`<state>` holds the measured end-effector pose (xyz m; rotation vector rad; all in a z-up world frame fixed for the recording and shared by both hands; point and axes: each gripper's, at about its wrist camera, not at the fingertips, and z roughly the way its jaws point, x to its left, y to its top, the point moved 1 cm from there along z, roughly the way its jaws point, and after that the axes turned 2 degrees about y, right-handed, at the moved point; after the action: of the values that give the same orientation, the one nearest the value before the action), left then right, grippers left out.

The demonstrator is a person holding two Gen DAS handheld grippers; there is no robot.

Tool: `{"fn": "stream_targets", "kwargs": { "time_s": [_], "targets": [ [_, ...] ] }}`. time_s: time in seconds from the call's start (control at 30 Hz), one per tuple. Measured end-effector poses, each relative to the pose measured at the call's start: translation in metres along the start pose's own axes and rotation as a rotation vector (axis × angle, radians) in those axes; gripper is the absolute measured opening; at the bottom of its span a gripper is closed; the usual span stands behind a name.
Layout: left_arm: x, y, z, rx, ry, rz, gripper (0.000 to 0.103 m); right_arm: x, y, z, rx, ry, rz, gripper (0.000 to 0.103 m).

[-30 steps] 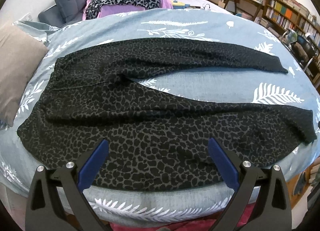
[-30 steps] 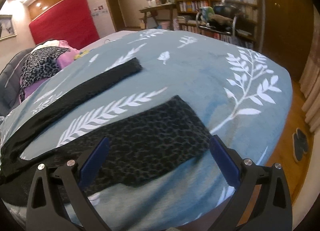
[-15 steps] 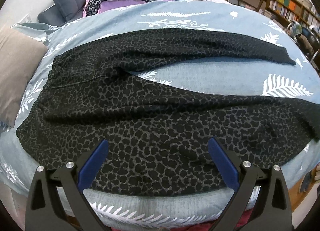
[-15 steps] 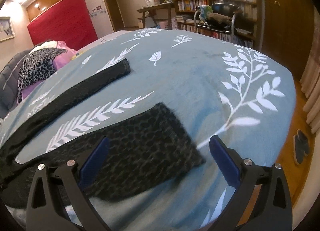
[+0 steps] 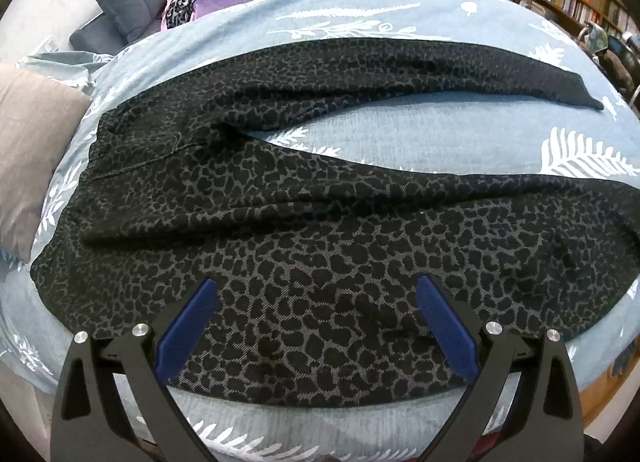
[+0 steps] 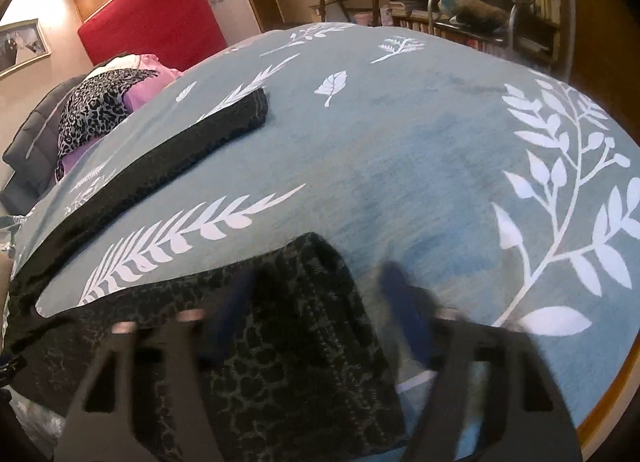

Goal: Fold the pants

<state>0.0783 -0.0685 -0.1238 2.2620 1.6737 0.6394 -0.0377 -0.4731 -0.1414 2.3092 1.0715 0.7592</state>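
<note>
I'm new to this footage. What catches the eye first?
Dark leopard-print pants lie spread across a blue leaf-print bedspread, legs apart in a V. The left tongs hang open over the near leg, and the blurred right tongs straddle its cuff.

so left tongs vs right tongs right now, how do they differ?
The left tongs are sharp in their view and spread wide over the near leg's thigh; the right tongs are motion-blurred, their fingers set closer, straddling that leg's cuff edge. The left tongs face the whole pants; the right tongs see only the two cuffs, the far one lying apart. Both are open and hold nothing, above the leaf-print bedspread.
</note>
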Motion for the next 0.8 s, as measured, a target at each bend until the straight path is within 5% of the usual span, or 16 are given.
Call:
{"fn": "stream_targets", "kwargs": {
  "time_s": [0.07,0.17,0.4,0.43,0.6,0.7,0.8],
  "targets": [
    [-0.001,0.0,0.006,0.012,0.005,0.002,0.098,-0.002,0.001,-0.003,-0.001,0.018,0.006,0.024],
    [-0.005,0.0,0.013,0.028,0.011,0.015,0.098,0.007,0.004,-0.01,-0.019,0.011,-0.041,0.008],
    [-0.018,0.001,0.02,0.019,0.014,0.07,0.098,0.037,0.031,-0.019,-0.127,-0.108,-0.229,0.006],
    [-0.02,0.001,0.022,0.02,0.017,0.077,0.098,0.038,0.033,-0.013,-0.131,-0.167,-0.258,0.0],
    [-0.022,-0.001,0.03,0.023,0.011,0.078,0.098,0.011,0.025,0.013,-0.049,-0.214,-0.231,0.0],
    [-0.022,0.0,0.03,0.024,0.01,0.08,0.098,0.013,0.02,-0.003,-0.083,-0.174,-0.195,0.002],
    [-0.022,0.0,0.029,0.019,0.006,0.082,0.098,0.034,0.013,-0.023,-0.097,-0.068,-0.177,0.024]
  ]
}}
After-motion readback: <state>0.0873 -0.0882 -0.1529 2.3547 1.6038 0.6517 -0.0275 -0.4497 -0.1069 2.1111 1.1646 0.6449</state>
